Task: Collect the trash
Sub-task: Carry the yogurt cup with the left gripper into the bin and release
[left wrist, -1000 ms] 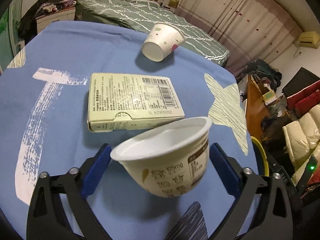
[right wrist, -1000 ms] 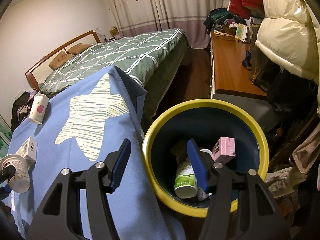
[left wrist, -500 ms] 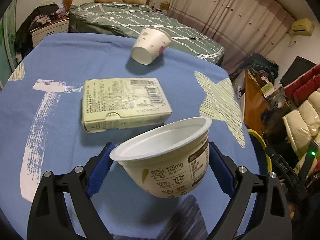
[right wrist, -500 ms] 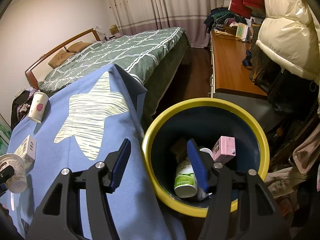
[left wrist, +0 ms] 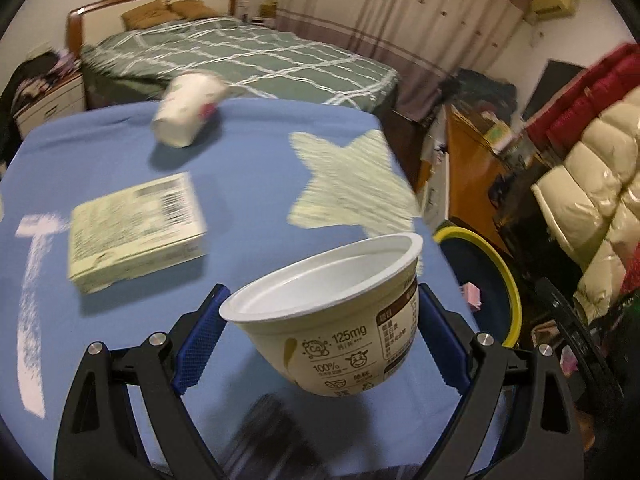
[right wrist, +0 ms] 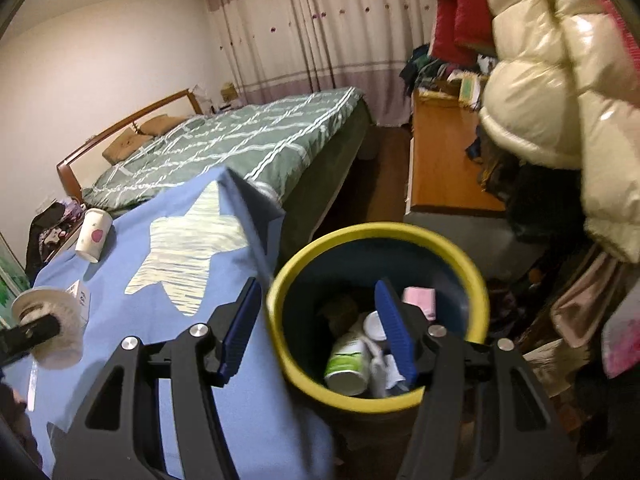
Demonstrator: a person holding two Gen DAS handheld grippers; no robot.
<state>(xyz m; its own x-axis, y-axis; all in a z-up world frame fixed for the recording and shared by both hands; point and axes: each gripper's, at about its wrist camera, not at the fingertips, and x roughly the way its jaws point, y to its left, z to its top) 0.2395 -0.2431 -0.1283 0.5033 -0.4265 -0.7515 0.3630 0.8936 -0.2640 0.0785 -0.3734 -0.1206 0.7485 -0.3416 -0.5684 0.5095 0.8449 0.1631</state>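
A table under a blue cloth (left wrist: 248, 160) with a pale star (left wrist: 352, 184) and white streaks printed on it carries two things: a flat pale-green box (left wrist: 136, 228) lying barcode-up, and, farther back near the edge by the bed, a white paper cup (left wrist: 186, 114) on its side. The two lie apart, with bare cloth between them
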